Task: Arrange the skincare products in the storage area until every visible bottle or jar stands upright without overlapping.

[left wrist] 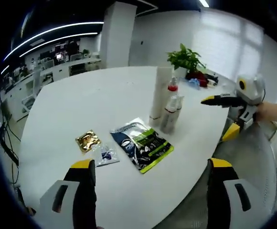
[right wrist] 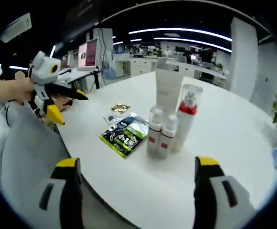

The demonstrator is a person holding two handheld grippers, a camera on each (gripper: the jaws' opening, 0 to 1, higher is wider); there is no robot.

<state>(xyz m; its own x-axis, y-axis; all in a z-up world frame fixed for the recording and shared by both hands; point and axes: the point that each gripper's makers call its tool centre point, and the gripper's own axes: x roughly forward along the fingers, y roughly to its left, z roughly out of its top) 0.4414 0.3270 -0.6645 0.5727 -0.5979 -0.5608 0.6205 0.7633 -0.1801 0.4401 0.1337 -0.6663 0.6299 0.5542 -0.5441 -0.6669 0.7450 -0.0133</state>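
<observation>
Bottles (right wrist: 169,131) stand upright together at 12 o'clock from my right gripper (right wrist: 136,191), nearer than my left gripper (left wrist: 150,191); both fingers open, empty.

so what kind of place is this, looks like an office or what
Most likely an open-plan office: a large white oval meeting table up front, rows of desks with lit computer monitors behind, long ceiling strip lights, and a green potted plant at the table's far end.
</observation>
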